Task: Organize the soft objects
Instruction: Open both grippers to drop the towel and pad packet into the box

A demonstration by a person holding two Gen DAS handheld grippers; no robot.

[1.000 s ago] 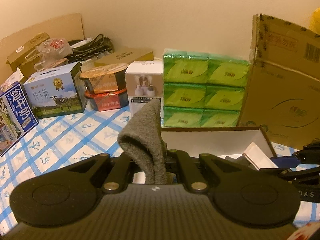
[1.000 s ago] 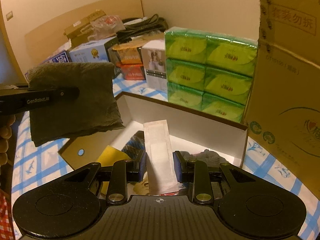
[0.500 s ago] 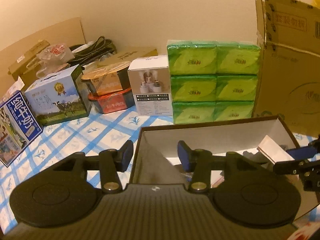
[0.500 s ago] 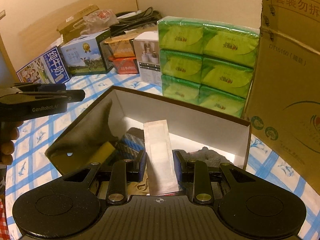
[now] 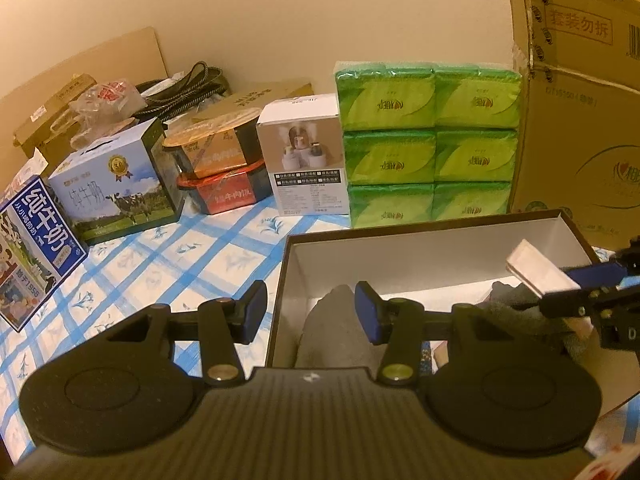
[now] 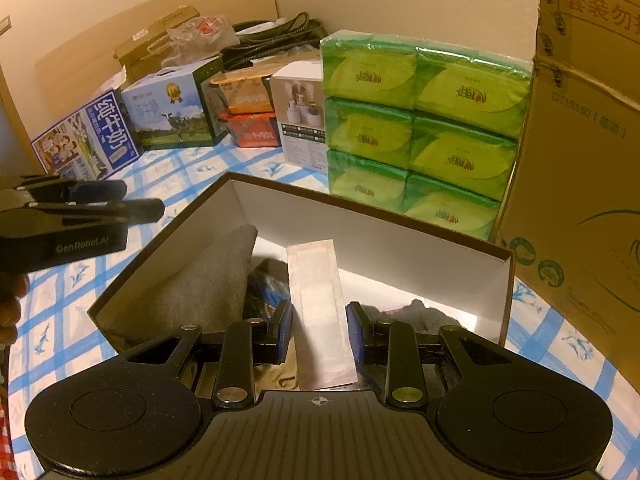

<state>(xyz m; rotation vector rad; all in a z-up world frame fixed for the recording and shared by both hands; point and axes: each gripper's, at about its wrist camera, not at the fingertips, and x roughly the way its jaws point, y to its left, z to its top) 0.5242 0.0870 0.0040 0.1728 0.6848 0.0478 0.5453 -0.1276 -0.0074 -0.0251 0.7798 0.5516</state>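
An open brown box with white inside [image 5: 420,256] [image 6: 360,236] sits on the blue-checked cloth. A grey towel [image 5: 332,332] [image 6: 208,280] lies inside against its left wall, with other dark cloth [image 6: 416,312] beside it. My left gripper [image 5: 310,312] is open and empty over the box's left edge; it also shows in the right wrist view [image 6: 132,204]. My right gripper [image 6: 318,336] is shut on a flat white packet [image 6: 318,312] [image 5: 536,268], held over the box.
Green tissue packs [image 5: 428,140] stand behind the box, a large cardboard carton [image 5: 580,120] at the right. A white product box [image 5: 304,168], food bowls [image 5: 220,172] and milk cartons [image 5: 116,184] line the back left.
My left gripper opened and let go of the grey towel, which dropped into the box. The right gripper kept holding the packet over the box.
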